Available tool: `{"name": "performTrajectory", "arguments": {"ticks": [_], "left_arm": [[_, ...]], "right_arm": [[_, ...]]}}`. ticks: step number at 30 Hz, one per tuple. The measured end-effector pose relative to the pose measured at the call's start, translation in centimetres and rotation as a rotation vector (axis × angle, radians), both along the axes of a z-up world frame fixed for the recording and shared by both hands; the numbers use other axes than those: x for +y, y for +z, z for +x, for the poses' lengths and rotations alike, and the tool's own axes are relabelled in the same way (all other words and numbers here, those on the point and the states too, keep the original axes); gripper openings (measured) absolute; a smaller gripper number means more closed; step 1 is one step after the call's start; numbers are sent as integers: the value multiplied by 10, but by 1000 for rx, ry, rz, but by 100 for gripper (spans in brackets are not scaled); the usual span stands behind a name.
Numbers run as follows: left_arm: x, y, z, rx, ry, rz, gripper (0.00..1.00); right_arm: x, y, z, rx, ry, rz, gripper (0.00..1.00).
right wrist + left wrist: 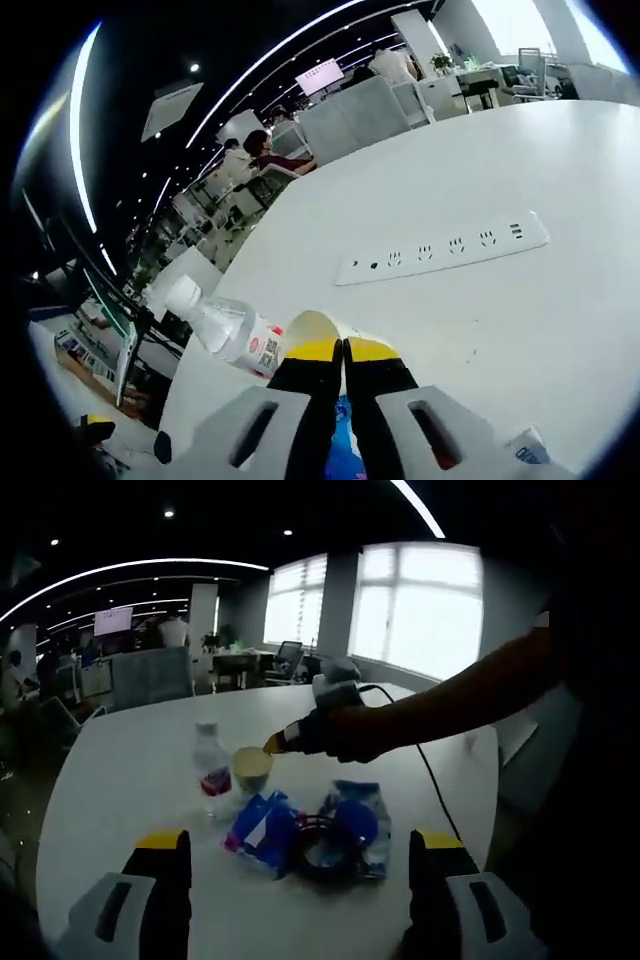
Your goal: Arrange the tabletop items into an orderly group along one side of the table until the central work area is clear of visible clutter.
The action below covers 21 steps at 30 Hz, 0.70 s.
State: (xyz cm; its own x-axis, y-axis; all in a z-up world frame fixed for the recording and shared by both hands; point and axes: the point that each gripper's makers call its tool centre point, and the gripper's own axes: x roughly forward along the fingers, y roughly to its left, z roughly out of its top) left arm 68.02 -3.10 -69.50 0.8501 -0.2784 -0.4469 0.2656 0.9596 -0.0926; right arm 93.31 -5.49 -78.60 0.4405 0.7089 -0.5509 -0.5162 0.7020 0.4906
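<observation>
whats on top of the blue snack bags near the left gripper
A dark ring-shaped object lies across the two blue snack bags, seen in the left gripper view. What it is cannot be told, and the parts of the bags beneath it are covered.

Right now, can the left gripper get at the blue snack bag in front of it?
Probably yes: the left gripper is open, the blue snack bag lies straight ahead, and nothing stands between them.

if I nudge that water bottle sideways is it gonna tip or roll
Probably tips easily: the water bottle stands upright, tall and narrow, beside the cup. Once down, its round body would likely roll. It looks clear plastic, so probably light and not fragile.
</observation>
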Motion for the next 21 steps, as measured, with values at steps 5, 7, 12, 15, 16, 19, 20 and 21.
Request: {"name": "performTrajectory", "arguments": {"ticks": [5, 7, 12, 15, 16, 19, 20, 21], "left_arm": [[2, -2, 4, 2, 0, -4, 89], [2, -2, 5, 5, -2, -3, 89], [1, -3, 9, 1, -7, -5, 89], [0, -4, 11, 3, -12, -6, 89], [-1, -4, 11, 4, -13, -5, 89], [-2, -4, 12, 5, -15, -6, 89], [-2, -4, 12, 5, -16, -5, 89], [-2, -4, 12, 5, -17, -3, 89]], "right_arm": [[-10, -8, 2, 17, -48, -45, 0], [-11, -8, 4, 22, -56, -42, 0], [-6, -7, 3, 0, -27, -44, 0], [-5, -7, 4, -41, -9, -75, 0], [-4, -7, 3, -41, -3, -74, 0], [-3, -9, 9, -47, -1, -79, 0], [-4, -9, 9, -46, -2, -79, 0], [-4, -10, 9, -45, 0, -78, 3]]}}
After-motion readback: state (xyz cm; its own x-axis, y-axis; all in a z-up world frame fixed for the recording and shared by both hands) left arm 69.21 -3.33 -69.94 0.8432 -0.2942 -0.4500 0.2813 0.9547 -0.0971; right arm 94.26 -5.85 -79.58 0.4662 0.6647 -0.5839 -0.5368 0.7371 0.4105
